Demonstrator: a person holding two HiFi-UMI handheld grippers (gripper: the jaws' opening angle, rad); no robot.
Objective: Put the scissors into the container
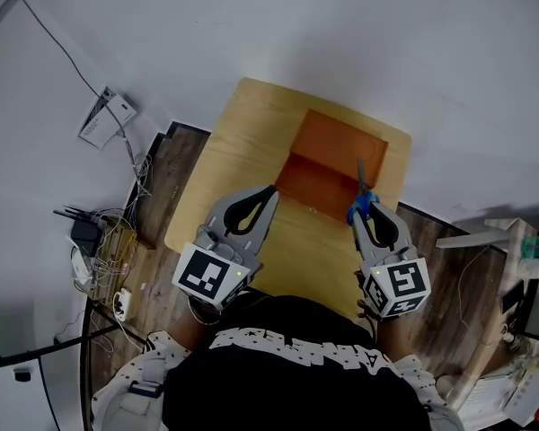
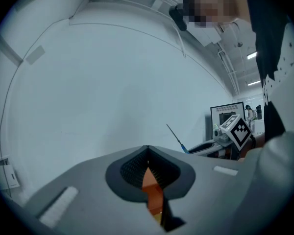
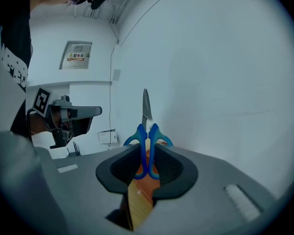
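Light wooden table (image 1: 242, 146) in front of me, standing on dark plank floor (image 1: 166, 187). Orange container (image 1: 337, 151) sits on its far right part.

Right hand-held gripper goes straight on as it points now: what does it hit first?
Probably the white wall, tip of the scissors first: the right hand-held gripper looks aimed over the orange container, not into it. Depth is unclear.

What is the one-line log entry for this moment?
phase: carry | right gripper: shut on blue-handled metal scissors | left gripper: shut, empty | orange open box: scissors not yet inside
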